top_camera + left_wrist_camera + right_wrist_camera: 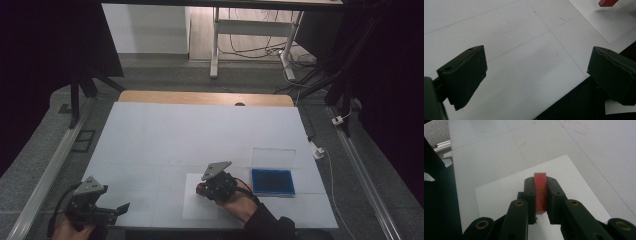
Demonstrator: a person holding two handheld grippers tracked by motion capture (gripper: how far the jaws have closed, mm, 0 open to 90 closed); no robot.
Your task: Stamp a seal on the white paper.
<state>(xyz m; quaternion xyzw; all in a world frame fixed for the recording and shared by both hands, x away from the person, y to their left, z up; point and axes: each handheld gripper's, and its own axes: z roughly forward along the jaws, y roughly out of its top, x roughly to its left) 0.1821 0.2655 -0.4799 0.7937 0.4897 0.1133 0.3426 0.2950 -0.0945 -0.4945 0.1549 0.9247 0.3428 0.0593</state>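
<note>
Dim room, dark edges; white table [165,135] evenly lit (no glare); close-up views soft, slightly blurred.

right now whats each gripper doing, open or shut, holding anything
Left gripper: open, nothing between its jaws.
Right gripper: shut on a small red block, over the white sheet.

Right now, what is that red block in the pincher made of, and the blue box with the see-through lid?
The red block looks like slightly see-through plastic or rubber: it glows orange between the right gripper pads, though I can't be sure. The blue box seems hard plastic with a dark blue tray, and its raised lid is clear and a little shiny. The sheet beneath the block looks like matte white paper.
</note>
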